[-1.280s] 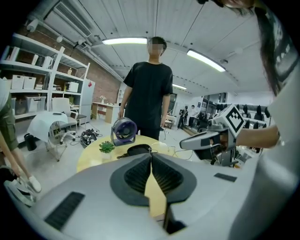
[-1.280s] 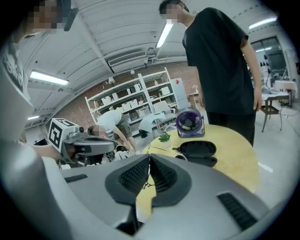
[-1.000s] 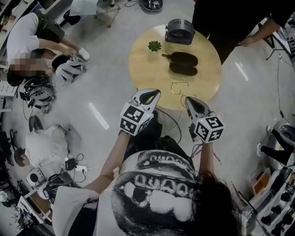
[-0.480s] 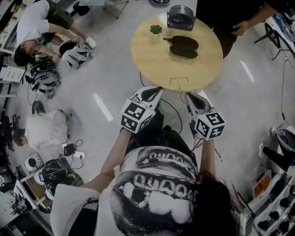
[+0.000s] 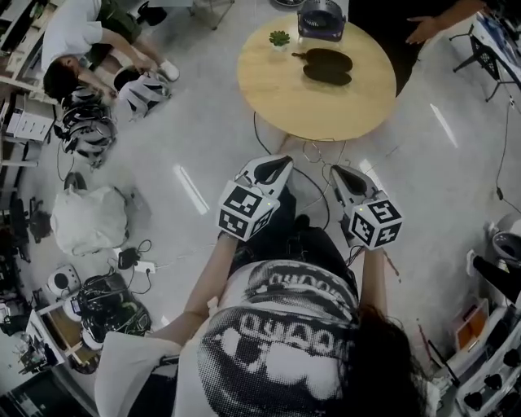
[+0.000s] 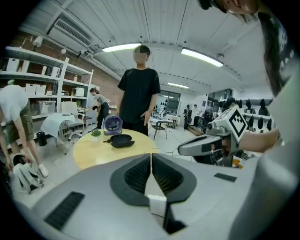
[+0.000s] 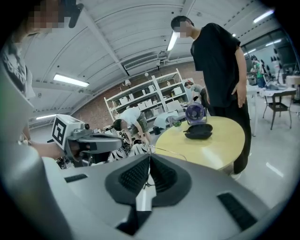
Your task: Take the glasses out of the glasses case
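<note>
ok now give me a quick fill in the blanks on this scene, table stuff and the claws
1. The case on the table lies ____.
2. Beside the fan stands a small green ____.
3. The right claw is shut on the thin-framed ____.
4. The left claw has its jaws ____.

Missing words: open; plant; glasses; shut

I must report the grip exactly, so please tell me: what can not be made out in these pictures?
- The glasses: head view, thin wire frame too small; the part pinched is hidden inside the shut right gripper.
- The left gripper: shut; whether it touches the glasses, no view shows.
- The glasses case: inside too dark and small in every view.
- The fan: cut by head view's top edge.
</note>
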Demonstrator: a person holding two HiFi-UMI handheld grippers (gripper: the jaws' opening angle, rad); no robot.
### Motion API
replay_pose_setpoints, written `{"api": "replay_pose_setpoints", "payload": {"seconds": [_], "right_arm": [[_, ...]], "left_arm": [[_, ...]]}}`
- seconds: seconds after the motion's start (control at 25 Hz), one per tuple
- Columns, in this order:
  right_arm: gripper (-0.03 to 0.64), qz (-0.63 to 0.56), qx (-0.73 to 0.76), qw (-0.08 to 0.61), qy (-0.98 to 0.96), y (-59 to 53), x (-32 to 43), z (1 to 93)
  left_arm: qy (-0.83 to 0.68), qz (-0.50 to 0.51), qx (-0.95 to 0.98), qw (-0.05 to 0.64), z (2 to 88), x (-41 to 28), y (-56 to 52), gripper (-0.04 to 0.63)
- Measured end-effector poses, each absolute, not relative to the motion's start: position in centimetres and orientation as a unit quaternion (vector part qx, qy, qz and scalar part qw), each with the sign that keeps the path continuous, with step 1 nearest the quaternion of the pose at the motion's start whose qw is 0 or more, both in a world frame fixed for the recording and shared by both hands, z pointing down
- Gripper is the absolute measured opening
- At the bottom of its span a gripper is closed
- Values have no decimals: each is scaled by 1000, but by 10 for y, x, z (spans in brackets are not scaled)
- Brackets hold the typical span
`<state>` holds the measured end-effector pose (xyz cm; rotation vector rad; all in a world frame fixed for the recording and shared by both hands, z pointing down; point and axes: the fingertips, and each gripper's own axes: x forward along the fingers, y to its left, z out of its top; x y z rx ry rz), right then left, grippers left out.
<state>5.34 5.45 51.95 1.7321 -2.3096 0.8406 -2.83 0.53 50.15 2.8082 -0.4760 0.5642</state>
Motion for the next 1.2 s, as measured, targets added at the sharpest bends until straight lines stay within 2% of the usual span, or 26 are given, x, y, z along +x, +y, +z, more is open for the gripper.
{"api": "replay_pose_setpoints", "payload": {"seconds": [1.2], "right_arm": [[2, 271, 536, 88, -795, 83, 11, 526]], "left_arm": [[-173, 188, 961, 109, 498, -53, 51, 15]]}}
